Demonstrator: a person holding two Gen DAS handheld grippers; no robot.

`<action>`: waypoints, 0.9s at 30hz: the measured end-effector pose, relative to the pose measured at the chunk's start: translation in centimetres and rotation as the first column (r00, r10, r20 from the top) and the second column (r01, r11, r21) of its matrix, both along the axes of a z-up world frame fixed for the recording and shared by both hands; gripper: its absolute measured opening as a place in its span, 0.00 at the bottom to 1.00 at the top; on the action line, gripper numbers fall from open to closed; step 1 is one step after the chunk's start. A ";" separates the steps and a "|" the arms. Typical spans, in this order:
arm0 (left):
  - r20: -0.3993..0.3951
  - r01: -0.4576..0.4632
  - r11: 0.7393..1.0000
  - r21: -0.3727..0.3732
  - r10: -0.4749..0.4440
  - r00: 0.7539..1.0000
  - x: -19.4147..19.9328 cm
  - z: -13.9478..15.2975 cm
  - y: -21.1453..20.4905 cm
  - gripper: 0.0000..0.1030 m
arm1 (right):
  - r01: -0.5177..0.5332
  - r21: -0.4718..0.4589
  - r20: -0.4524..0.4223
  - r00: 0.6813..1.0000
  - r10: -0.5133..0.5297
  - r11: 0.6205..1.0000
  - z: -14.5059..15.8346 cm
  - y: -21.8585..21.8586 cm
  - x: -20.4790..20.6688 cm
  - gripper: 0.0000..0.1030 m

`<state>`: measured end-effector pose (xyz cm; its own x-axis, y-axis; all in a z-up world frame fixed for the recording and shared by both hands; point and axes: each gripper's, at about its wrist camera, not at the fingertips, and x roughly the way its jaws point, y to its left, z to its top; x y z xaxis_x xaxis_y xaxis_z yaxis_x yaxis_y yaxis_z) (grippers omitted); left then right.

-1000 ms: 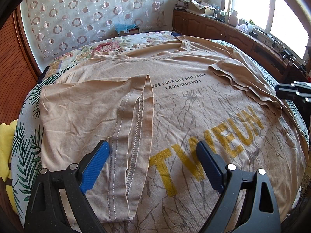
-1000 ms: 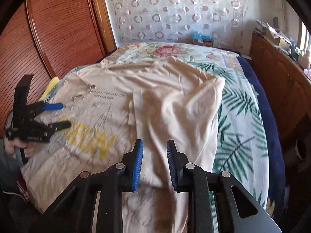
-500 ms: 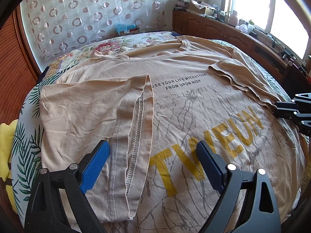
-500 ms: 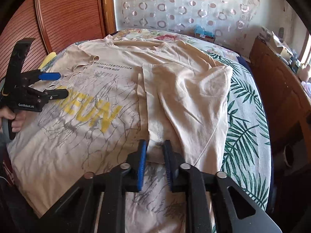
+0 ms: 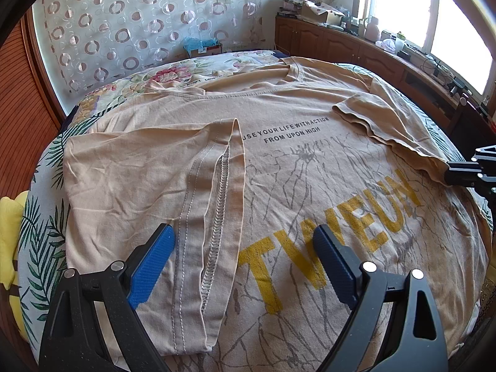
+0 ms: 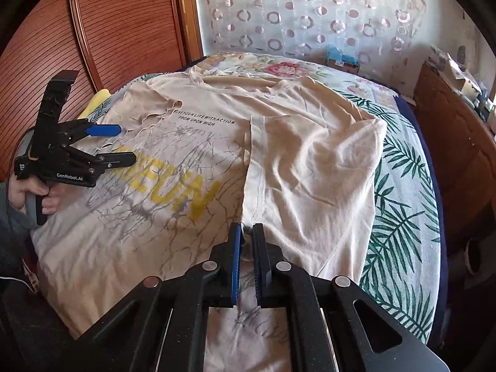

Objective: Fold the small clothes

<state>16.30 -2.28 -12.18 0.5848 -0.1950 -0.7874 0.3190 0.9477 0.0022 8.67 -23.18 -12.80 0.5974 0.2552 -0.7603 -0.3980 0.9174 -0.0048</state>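
A beige T-shirt with yellow lettering lies face up on the bed. One side is folded inward as a long flap. My left gripper hovers open over the stitched hem of that flap, touching nothing. In the right wrist view a hand holds this left gripper open above the shirt near a rumpled sleeve. My right gripper has its jaws closing, with a bunch of the flap's lower end pinched between the pads. The right gripper also shows at the picture's edge by a sleeve hem.
The bed has a leaf-and-flower sheet. A yellow cloth lies at its edge beside a wooden wardrobe. Low wooden cabinets with clutter run under the window. A patterned curtain hangs behind the bed.
My right gripper has come down closer to the shirt and its jaws have narrowed onto the flap's lower end. The left gripper has stayed where it was, still open.
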 end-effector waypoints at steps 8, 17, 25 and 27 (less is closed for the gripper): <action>0.000 0.000 1.000 0.000 0.000 1.000 0.0 0.0 0.0 0.89 | 0.018 -0.004 0.059 0.998 -0.018 1.000 1.1 -0.1 0.9 0.11; -0.001 -0.004 1.000 0.001 0.004 1.000 0.1 0.0 -0.1 0.89 | 0.069 -0.013 0.118 0.991 -0.067 0.998 1.6 -1.7 4.7 0.52; -0.015 -0.053 0.999 0.012 0.053 0.998 0.1 -0.2 0.2 0.99 | 0.169 -0.044 0.093 0.982 -0.165 0.985 -0.2 -4.0 10.3 0.53; -0.016 -0.055 0.998 0.011 0.055 0.998 0.1 -0.2 0.2 0.99 | 0.187 -0.043 0.086 0.979 -0.183 0.981 -0.4 -4.4 11.5 0.53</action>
